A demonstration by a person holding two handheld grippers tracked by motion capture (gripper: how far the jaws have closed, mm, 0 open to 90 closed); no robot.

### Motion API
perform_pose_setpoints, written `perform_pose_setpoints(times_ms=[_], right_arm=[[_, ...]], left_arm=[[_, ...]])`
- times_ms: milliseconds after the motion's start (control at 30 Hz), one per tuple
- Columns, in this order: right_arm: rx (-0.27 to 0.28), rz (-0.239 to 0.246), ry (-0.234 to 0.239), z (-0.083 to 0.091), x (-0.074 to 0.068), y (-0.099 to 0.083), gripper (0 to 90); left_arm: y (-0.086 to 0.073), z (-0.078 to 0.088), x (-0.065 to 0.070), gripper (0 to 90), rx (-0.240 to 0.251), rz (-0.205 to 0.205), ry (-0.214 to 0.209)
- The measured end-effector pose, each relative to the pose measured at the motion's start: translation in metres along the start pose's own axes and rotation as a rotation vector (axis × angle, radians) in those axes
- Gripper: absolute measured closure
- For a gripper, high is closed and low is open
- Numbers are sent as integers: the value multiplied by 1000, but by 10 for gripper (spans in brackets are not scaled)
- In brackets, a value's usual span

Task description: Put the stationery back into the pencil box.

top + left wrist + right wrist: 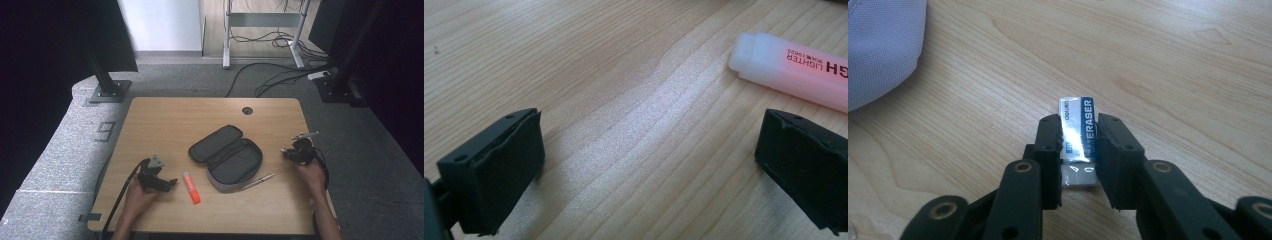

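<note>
In the right gripper view a small eraser [1077, 122] in a blue-and-white sleeve lies on the wooden table, and my right gripper [1079, 135] is shut on it, one pad against each long side. The high view places that gripper [289, 153] at the right of the table, just right of an open dark pencil case [227, 155]. My left gripper [170, 184] rests low at the front left, its jaws wide apart. Bare wood lies between its pads [649, 145]. An orange highlighter [191, 187] lies just right of it, its pale cap end [794, 67] beyond the right jaw.
A silver pen [259, 181] lies in front of the case, and another slim pen [305, 135] lies behind the right gripper near the table's right edge. A cable hole [247, 110] sits at the back. The case's grey fabric [878, 45] is close to the right gripper.
</note>
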State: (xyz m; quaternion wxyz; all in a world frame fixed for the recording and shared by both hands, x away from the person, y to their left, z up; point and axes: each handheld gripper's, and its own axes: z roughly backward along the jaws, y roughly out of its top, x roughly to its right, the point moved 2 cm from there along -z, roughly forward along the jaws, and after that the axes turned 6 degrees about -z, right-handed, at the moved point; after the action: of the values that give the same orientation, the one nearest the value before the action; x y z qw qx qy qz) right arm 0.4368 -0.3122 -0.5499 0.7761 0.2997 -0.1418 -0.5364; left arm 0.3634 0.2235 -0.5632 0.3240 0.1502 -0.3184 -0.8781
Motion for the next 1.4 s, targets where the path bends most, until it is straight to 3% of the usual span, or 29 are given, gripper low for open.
perform_pose_setpoints(times_ms=[600,1400], right_arm=[[47,-4,16,18,-12,8,714],[78,69,70,44,-50,31,714]], left_arm=[[0,0,0,0,0,0,0],[0,0,0,0,0,0,0]])
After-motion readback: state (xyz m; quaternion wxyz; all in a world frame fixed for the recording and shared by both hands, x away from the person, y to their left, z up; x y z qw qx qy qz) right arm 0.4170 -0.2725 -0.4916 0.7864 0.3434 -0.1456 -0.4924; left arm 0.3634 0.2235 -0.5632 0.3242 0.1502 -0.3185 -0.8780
